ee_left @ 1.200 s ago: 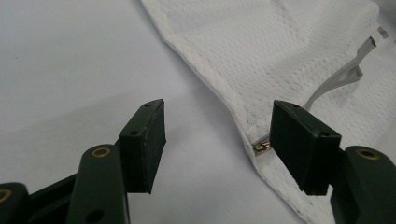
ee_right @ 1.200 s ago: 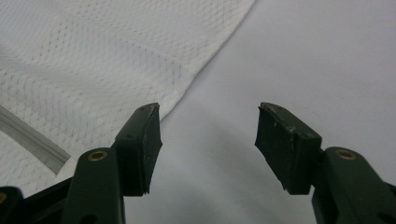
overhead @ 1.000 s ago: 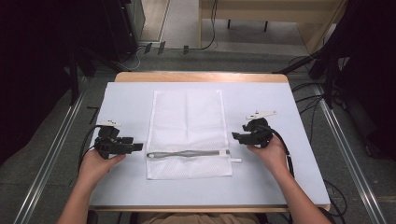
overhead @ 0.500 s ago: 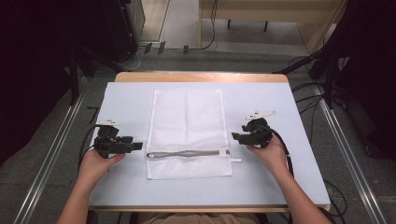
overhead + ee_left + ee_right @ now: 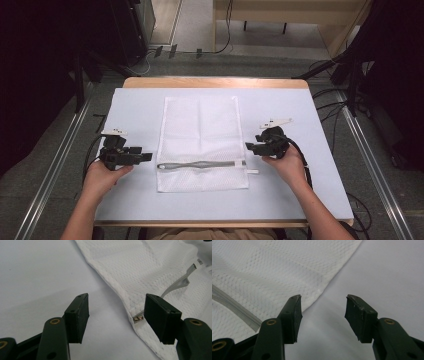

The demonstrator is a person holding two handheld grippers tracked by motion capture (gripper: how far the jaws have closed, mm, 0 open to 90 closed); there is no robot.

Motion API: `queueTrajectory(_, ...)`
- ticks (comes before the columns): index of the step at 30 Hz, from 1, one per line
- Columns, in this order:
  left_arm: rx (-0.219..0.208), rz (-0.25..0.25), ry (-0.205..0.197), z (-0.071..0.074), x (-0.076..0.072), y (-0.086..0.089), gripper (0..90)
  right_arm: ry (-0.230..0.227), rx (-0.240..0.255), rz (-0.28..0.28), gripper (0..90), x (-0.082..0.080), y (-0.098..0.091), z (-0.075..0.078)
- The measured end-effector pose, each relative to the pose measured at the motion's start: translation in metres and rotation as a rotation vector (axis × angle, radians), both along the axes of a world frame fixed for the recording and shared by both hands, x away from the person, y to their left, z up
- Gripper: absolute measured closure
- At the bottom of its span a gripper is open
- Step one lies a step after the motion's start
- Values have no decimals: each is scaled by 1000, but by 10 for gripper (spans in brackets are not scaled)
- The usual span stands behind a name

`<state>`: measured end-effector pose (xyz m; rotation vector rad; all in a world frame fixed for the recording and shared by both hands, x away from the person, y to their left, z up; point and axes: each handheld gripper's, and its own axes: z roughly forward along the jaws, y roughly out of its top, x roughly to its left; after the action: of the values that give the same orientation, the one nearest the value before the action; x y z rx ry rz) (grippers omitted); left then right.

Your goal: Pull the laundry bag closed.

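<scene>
The left claw [image 5: 145, 157] sits on the white-covered table [image 5: 310, 190] at the left, held in the person's left hand [image 5: 102, 177], its jaws spread apart and empty, aimed right toward the white mesh bag [image 5: 200, 125]. In the left gripper view the left claw [image 5: 116, 312] frames the bag's left edge, and a small metal zipper end [image 5: 138, 318] shows at that edge, just beside the right-hand jaw; the high view is too coarse to show this piece.

The mesh bag [image 5: 150, 270] lies flat at the middle of the table, its long axis running near to far. A grey zipper [image 5: 197, 164] crosses it from left to right toward the near end, with a small white tab [image 5: 251, 171] poking out past the bag's right edge. Whether anything is inside the bag cannot be told; it looks flat.

The right claw [image 5: 250, 146] rests at the bag's right edge, held in the right hand [image 5: 285, 162], jaws also apart and gripping nothing, pointing left. In the right gripper view the right claw [image 5: 323, 315] straddles bare table just off the mesh bag [image 5: 274, 270], whose edge runs diagonally behind the left-hand jaw, and a pale strip [image 5: 234, 308] crosses the mesh at lower left.
</scene>
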<state>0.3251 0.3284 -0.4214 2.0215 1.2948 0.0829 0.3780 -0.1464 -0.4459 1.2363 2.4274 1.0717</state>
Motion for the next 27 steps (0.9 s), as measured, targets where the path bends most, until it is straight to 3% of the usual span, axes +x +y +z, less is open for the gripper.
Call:
queueTrajectory(13,-9,9,-1,1,-12,5,372,-2,6,31,500,-1,18,7)
queueTrajectory(27,-13,28,-11,1,-25,11,372,-20,34,146,505,-14,55,19)
